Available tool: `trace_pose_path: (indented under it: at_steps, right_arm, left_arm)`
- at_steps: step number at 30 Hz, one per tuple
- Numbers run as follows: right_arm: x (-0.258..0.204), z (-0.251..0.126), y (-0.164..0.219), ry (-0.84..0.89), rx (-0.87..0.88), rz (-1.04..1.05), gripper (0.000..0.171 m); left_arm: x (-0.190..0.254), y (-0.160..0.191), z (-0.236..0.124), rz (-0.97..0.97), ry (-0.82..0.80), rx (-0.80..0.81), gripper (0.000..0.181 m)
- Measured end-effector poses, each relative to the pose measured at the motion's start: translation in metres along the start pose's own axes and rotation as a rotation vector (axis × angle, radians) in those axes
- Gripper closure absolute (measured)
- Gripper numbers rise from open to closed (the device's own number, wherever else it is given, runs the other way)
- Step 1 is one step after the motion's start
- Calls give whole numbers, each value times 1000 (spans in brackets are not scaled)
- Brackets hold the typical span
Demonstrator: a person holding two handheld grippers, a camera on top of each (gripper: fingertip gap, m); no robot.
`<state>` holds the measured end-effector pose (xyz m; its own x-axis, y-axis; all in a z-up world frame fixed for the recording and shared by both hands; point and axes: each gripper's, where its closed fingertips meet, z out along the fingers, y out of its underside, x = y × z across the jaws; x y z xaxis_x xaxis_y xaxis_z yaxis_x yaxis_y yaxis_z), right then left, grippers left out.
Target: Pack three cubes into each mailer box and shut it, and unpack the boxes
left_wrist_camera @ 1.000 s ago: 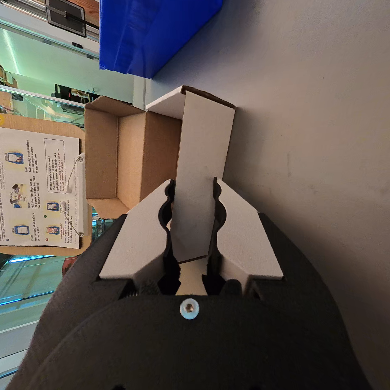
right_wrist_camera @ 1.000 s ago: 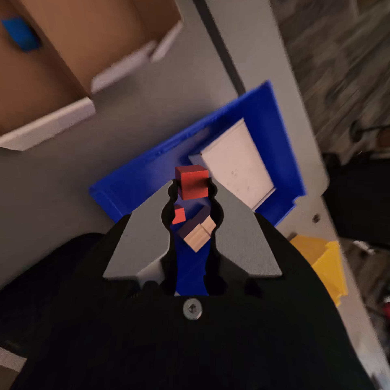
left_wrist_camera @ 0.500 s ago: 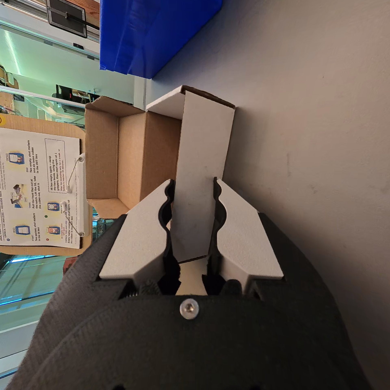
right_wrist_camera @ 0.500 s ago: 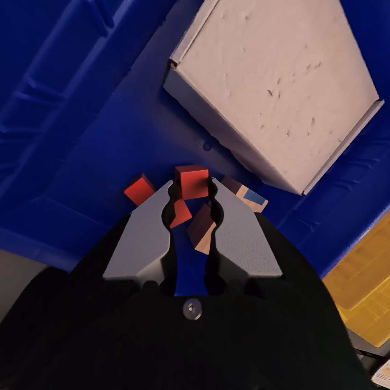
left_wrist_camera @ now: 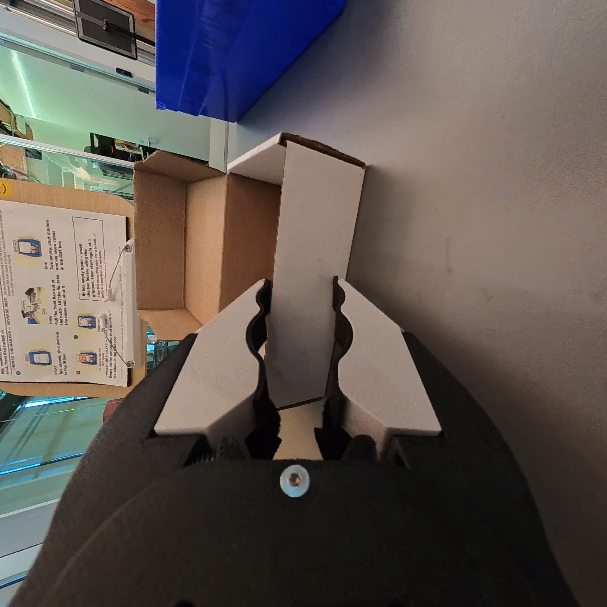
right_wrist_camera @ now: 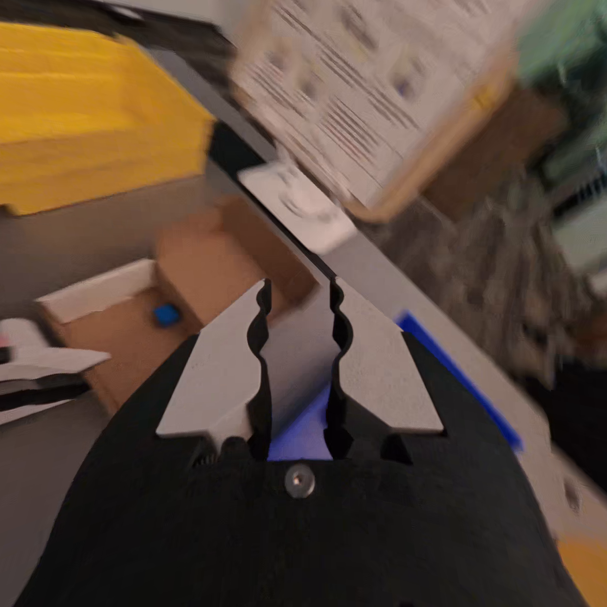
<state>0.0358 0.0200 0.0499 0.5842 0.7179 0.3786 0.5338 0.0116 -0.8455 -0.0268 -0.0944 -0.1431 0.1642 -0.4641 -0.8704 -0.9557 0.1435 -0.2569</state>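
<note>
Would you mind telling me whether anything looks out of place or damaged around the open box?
Nothing stands out. The left gripper is shut on the open box by its white front wall, which looks straight. One blue cube lies inside the box. The right gripper is open and empty; that view is blurred.

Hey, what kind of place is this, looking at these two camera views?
Probably a lab or office workstation set up for a packing exercise: a grey table with a blue bin and a yellow bin, an instruction sheet on a board, and glass partitions behind.
</note>
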Motion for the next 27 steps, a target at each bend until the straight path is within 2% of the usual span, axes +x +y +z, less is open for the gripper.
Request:
trace_pose_path:
  at_steps: [1, 3, 5, 7, 11, 17, 23, 27]
  right_arm:
    - [-34, 8, -12, -83, 46, -102, 136]
    - [-99, 29, -2, -283, 3, -247, 134]
    - [-134, 54, 25, -361, -91, -364, 135]
    - [-150, 75, 53, -371, -175, -466, 137]
    - [-162, 102, 90, -382, -316, -568, 137]
    - [-168, 112, 114, -413, -442, -595, 140]
    - [-179, 102, 117, -482, -465, -544, 147]
    - [-178, 103, 116, -489, -469, -513, 142]
  left_arm:
    - [0, 0, 0, 0, 0, 1, 145]
    - [0, 0, 0, -1, -1, 3, 145]
    - [0, 0, 0, -2, -2, 6, 145]
    - [0, 0, 0, -2, -2, 7, 145]
    - [0, 0, 0, -3, -1, 5, 145]
    - [0, 0, 0, 8, -2, 2, 145]
    - [0, -1, -1, 8, -1, 5, 146]
    - [0, -1, -1, 10, -2, 3, 145]
